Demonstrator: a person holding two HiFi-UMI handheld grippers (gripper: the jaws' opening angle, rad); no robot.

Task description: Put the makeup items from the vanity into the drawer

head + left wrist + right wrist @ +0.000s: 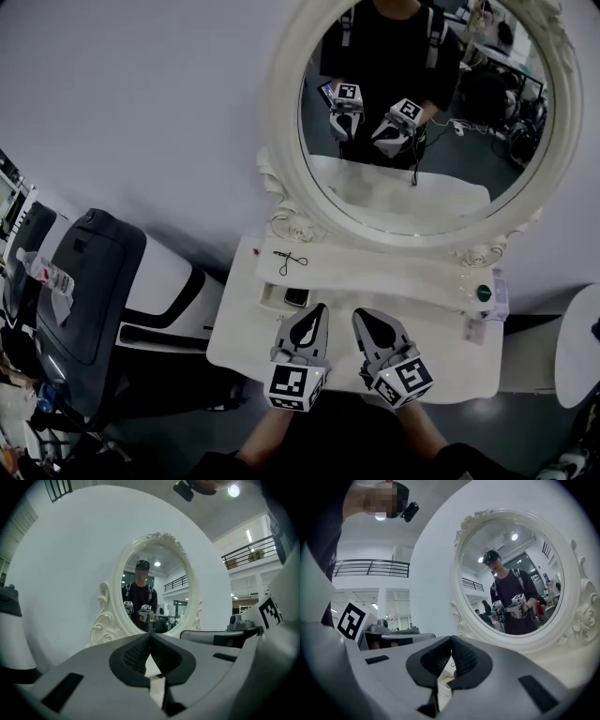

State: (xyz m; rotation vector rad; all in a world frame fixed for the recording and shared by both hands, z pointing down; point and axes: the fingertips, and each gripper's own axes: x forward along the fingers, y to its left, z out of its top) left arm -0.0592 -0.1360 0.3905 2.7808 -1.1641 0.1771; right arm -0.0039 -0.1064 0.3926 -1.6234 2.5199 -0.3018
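Mirror [427, 112] behind vanity top [244, 342], scissors [292, 262] on its left rear, chair [94, 291] left of it

From overhead the light was flat and dim, the wall [141, 112] grey and the pale vanity [450, 370] throwing only a soft shadow beneath its front edge. Both gripper views bulged like fisheyes, black at their corners. A ceiling lamp [233, 490] flared white, and whatever sat nearest the lens was soft.

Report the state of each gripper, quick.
Left tongs: closed, nothing held.
Right tongs: closed, nothing held.
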